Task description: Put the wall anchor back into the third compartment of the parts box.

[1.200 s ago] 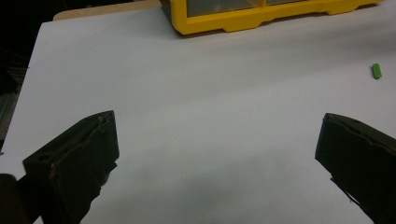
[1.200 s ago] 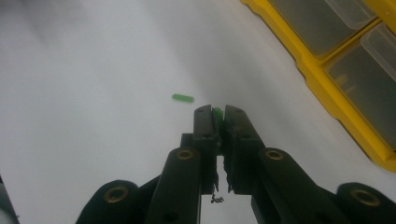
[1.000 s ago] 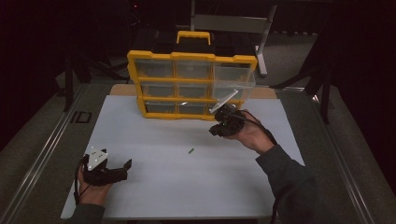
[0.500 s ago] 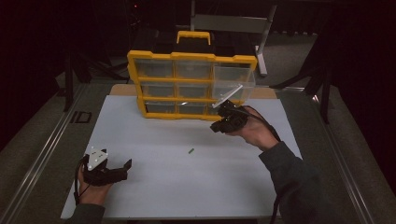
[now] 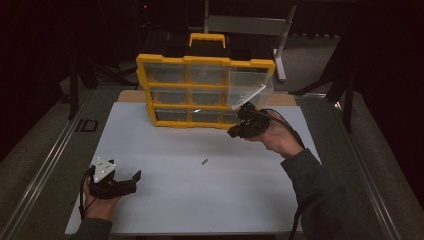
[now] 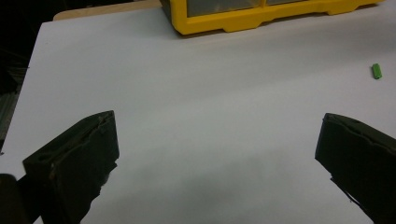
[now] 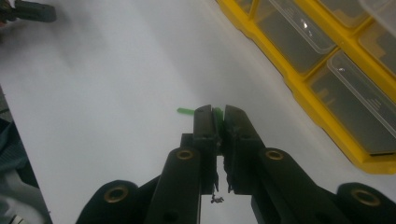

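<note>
Beside yellow organizer (image 5: 205,90), right tongs (image 7: 216,116) pinch green piece (image 7: 217,113).

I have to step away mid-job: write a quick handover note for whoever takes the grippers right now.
Right gripper: shut on a small green piece, held up near the tilted-open clear drawer at the top right of the yellow plastic organizer.
Left gripper: open, holding nothing, low over the white table sheet.
Another small green piece lies loose on the sheet.
Done: one piece picked up.
Left: probably drop it into the open drawer, then fetch the loose one.
</note>
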Action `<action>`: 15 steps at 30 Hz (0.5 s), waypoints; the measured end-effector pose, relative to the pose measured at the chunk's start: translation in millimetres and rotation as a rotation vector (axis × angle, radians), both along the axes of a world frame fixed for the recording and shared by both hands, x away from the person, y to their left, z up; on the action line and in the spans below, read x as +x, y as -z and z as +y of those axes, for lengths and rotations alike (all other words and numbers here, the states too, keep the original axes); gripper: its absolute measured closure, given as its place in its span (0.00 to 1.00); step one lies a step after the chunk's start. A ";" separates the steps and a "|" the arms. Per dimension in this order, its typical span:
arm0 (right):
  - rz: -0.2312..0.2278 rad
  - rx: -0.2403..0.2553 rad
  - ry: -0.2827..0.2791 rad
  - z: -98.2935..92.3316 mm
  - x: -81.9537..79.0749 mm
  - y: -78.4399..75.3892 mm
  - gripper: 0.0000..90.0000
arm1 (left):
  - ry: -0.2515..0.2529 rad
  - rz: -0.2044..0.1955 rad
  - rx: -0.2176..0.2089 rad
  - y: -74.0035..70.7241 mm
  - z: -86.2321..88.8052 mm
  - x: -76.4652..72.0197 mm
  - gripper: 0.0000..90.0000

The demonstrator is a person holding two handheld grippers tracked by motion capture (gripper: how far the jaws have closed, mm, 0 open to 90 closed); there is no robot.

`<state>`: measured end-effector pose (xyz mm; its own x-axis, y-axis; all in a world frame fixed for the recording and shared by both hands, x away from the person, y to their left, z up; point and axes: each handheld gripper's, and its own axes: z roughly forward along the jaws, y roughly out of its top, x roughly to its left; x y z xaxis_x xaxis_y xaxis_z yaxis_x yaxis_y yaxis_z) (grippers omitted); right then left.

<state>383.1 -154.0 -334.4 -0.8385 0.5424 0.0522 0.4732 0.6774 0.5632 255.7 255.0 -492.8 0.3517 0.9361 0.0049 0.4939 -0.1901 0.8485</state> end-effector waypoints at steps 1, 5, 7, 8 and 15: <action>0.000 0.000 -0.001 -0.2 0.1 -0.9 0.93 | 0.000 -0.001 -0.001 0.1 -0.2 0.0 0.00; -0.001 0.005 -0.001 -1.7 1.2 -4.8 0.93 | -0.001 -0.001 -0.003 0.1 -0.2 0.0 0.00; 0.000 0.009 -0.001 -2.6 2.3 -7.0 0.93 | 0.000 -0.002 -0.003 0.0 -0.2 0.0 0.00; 0.000 0.011 0.002 -2.8 2.6 -8.1 0.93 | 0.000 -0.002 -0.003 0.1 -0.3 0.0 0.00; -0.004 0.023 0.003 -4.3 4.0 -16.7 0.93 | 0.000 -0.002 -0.004 0.0 -0.3 0.0 0.00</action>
